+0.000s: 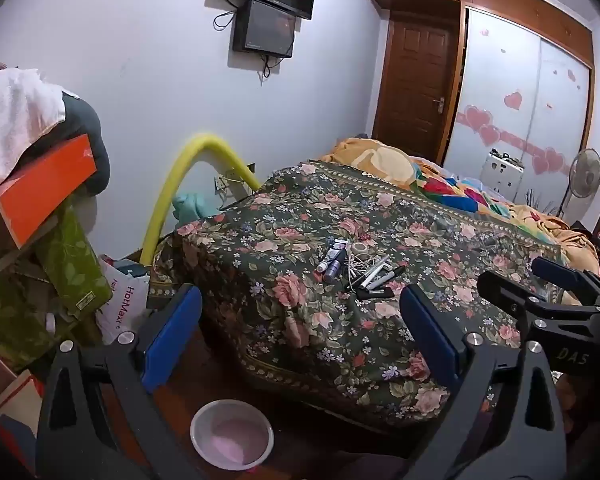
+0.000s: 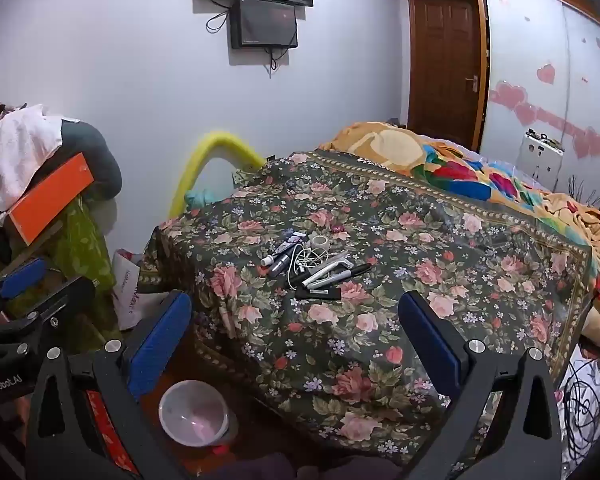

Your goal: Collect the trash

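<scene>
A small pile of odds and ends (image 1: 356, 268) (image 2: 312, 264) lies on the floral bedspread (image 1: 300, 208) (image 2: 420, 240): tubes, markers, a tangled white cable and a tape roll (image 1: 359, 247) (image 2: 321, 242). On the floor by the bed corner stands a clear plastic bowl (image 1: 232, 436) (image 2: 194, 412) with a pinkish bottom. My left gripper (image 1: 298, 300) hangs open over the bed corner, short of the pile, with nothing between its blue pads. My right gripper (image 2: 294, 304) is open too, beside it and just as empty. Each one shows at the edge of the other's view, the right gripper (image 1: 524, 276) and the left gripper (image 2: 48, 280).
A cluttered stack at the left holds an orange box (image 1: 48, 192), green boxes (image 1: 68, 264) and a white towel (image 1: 16, 120). A yellow foam tube (image 1: 172, 184) arches beside the bed. A colourful blanket (image 1: 452, 188) covers the far bed. Cables (image 2: 588, 396) lie at the right.
</scene>
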